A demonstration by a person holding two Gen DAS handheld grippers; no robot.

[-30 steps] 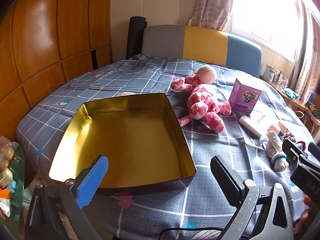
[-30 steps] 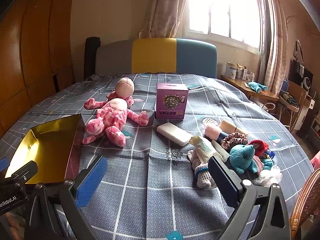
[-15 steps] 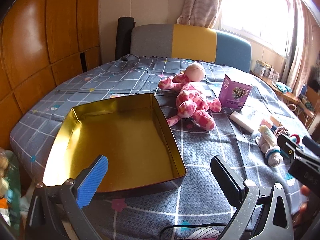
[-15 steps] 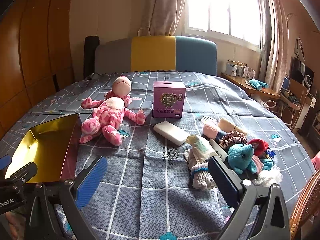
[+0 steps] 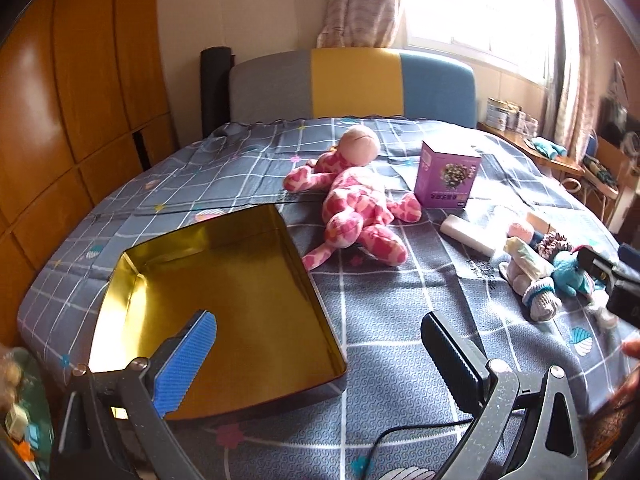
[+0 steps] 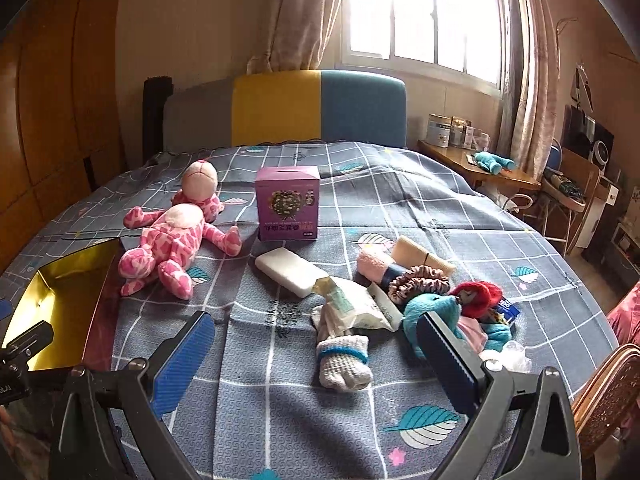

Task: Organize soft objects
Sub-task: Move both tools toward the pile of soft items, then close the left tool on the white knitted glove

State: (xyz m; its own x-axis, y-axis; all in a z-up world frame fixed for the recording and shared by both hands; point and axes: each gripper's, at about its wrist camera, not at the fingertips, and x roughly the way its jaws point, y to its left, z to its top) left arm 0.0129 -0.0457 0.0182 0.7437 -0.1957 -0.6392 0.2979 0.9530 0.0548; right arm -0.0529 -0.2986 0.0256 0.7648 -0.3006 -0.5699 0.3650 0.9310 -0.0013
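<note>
A bed spread with a grey checked sheet (image 6: 400, 208) carries everything, with a window behind the headboard. At its near left sits the empty gold-lined metal tin (image 5: 224, 304), the likely home for the soft things. The pink spotted plush doll (image 6: 172, 240) lies just beside the tin; a teal plush toy (image 6: 432, 312) and rolled grey sock (image 6: 344, 360) sit in the right-hand clutter. Left gripper (image 5: 320, 356) and right gripper (image 6: 316, 356) hover, fingers spread wide, holding nothing. Best to pinch the sock across its banded middle, avoiding the hard purple cardboard box (image 6: 288, 208).
</note>
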